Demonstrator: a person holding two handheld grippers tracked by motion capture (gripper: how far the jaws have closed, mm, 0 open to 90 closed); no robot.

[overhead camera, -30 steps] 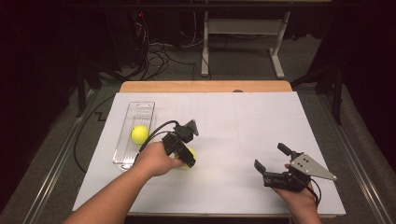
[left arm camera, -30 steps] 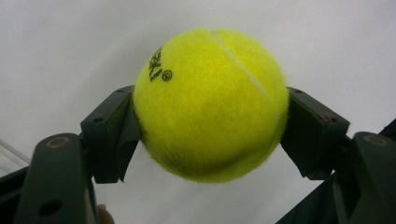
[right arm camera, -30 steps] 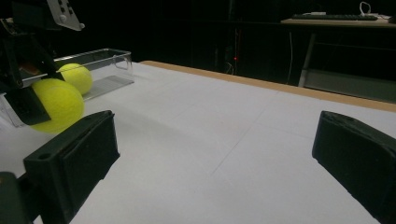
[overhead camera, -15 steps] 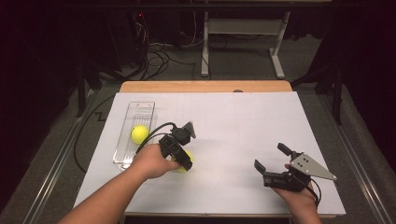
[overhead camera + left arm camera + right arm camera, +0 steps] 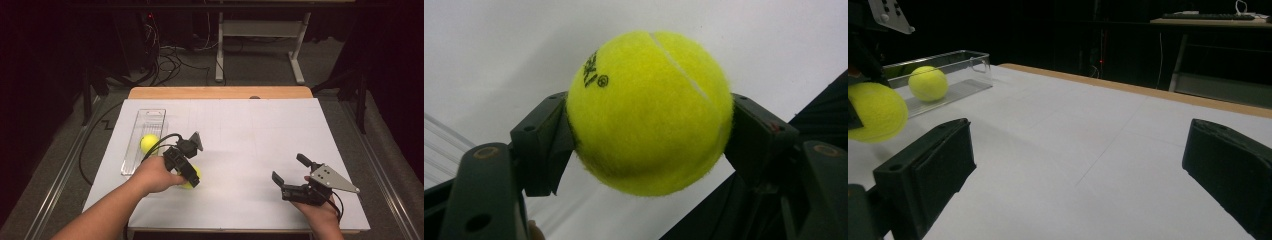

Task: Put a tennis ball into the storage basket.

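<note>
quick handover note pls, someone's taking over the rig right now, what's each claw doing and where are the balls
Left claw: shut on a tennis ball, jaws pressing both its sides. In the high view it sits just right of the clear tray, above the white table.
Right claw: open, holding nothing, at the near right of the table.
Done: one second ball already lies in the tray.
Left: the held ball probably goes into the tray too; carry it over the tray and open the jaws. No other loose balls can be seen on the table.
</note>
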